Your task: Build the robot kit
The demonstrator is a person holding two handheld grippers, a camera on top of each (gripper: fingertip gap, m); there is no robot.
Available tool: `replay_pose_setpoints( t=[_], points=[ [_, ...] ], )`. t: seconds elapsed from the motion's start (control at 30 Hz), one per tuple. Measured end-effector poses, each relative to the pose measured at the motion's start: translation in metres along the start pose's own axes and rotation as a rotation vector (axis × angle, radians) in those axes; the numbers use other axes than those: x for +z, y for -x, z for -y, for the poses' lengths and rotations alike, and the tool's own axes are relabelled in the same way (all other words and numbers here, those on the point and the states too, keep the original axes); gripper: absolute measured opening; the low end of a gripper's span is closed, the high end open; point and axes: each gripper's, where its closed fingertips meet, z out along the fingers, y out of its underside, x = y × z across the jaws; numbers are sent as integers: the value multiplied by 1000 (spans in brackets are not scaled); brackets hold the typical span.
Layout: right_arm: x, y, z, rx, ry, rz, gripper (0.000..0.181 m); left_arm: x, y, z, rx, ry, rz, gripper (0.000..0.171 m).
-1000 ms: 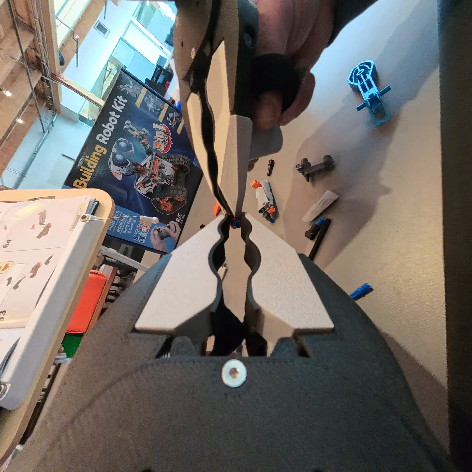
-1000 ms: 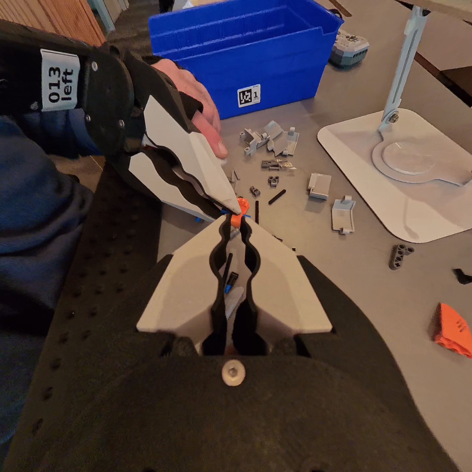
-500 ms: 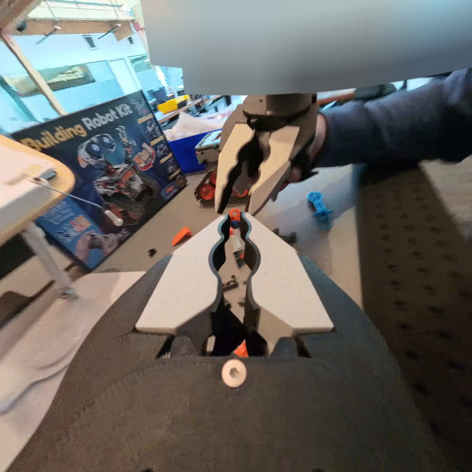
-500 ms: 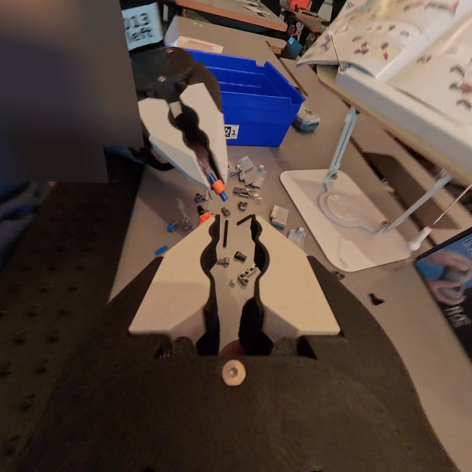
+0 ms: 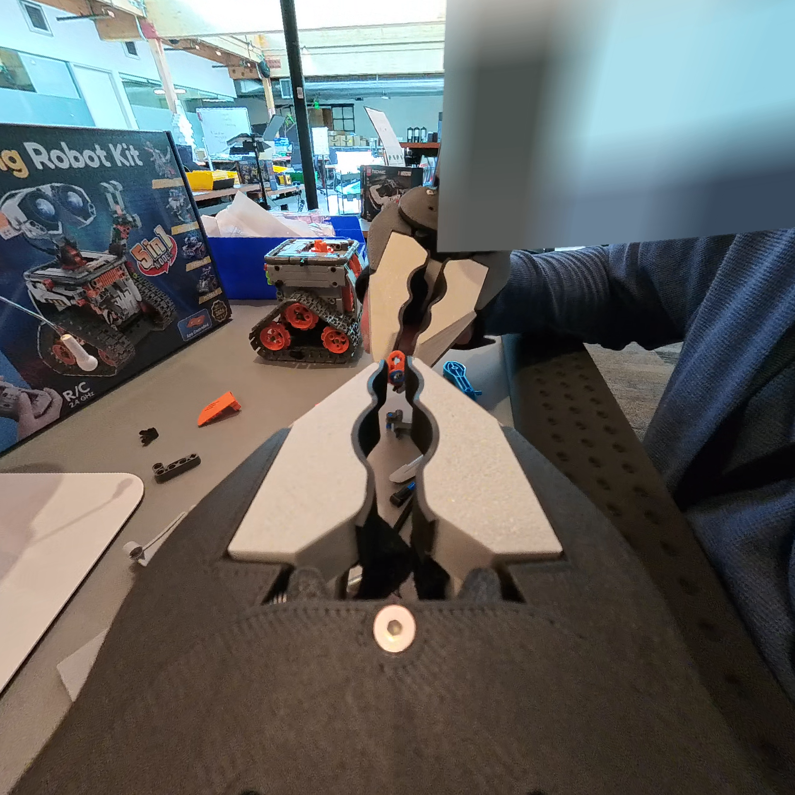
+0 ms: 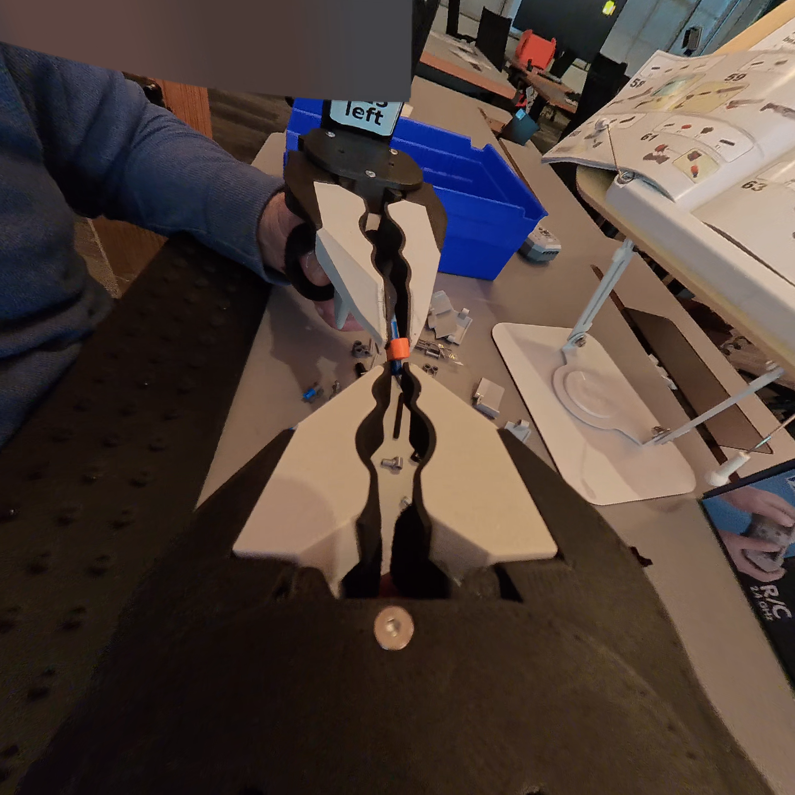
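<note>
The left tongs (image 5: 393, 365) are closed almost tip to tip on a small orange plastic bushing with a blue pin through it (image 5: 395, 365), held in the air above the grey tabletop (image 5: 275, 400). Seen from the right wrist view, that same orange piece (image 6: 396, 349) sits at the tips of the left tongs (image 6: 393, 337), with the blue pin running down into the tips of the right tongs (image 6: 395, 372). The right tongs are drawn in narrow, and their tips appear to pinch the blue pin's lower end, though the contact is too small to be sure of.

Beneath the two meeting tips lie scattered small parts: a black axle rod (image 6: 398, 415), a small grey connector (image 6: 390, 463), and a heap of light grey panels (image 6: 447, 320). A blue plastic bin (image 6: 473, 211) stands behind the left tongs. To the right a white stand base (image 6: 602, 451) carries an open instruction booklet (image 6: 697, 120) on its raised tray.

In the left wrist view, a grey tracked robot model with orange wheels (image 5: 312, 301) stands beyond the tips, a dark blue kit box (image 5: 94, 266) leans beside it, and an orange wedge piece (image 5: 218, 408), a black holed beam (image 5: 176, 465) and a blue round-headed part (image 5: 458, 376) lie on the tabletop. A blue-sleeved arm (image 5: 645, 297) reaches across from the right.
</note>
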Motion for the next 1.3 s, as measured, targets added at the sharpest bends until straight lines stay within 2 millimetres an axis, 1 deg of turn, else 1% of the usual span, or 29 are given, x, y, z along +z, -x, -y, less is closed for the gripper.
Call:
replay_pose_setpoints(
  t=[0.07, 0.13, 0.2, 0.23, 0.3, 0.47, 0.63, 0.8, 1.07, 1.1, 1.17, 1.2, 1.3],
  points=[
    [1, -1, -1, 17, 3, -1, 2, 0, 2, -1, 7, 3, 14, 6],
    [2, -8, -3, -23, 11, -48, 2, -1, 11, -4, 37, 24, 74, 6],
    [3, -11, -10, -21, 60, -65, 2, -1, 19, -9, 61, 60, 128, 10],
    [4, -14, -11, -14, 72, -82, 2, -1, 22, -9, 73, 66, 149, 9],
    [3, -16, -13, -4, 92, -92, 2, -2, 24, -9, 102, 73, 172, 11],
    [6, -12, -19, -26, 129, -84, 2, 1, 20, -17, 149, 130, 166, 7],
    [6, -14, -20, -7, 132, -91, 2, 1, 21, -18, 125, 139, 159, 5],
    [6, -14, -18, 33, 104, -78, 2, 1, 21, -17, 58, 109, 132, 5],
    [5, -16, -6, 152, 23, -67, 2, -5, 22, -4, -168, -15, 33, 5],
    [5, -16, -4, 166, 12, -63, 4, -6, 22, -1, -200, -45, 14, 5],
    [5, -15, -3, 198, 4, -44, 20, -9, 27, 3, -267, -86, -1, 5],
    [4, -15, -2, 221, -6, -37, 25, -9, 28, 4, -289, -99, -9, 5],
    [5, -14, 1, 244, -26, -24, 21, -10, 25, 7, -313, -124, -41, 5]
  ],
)
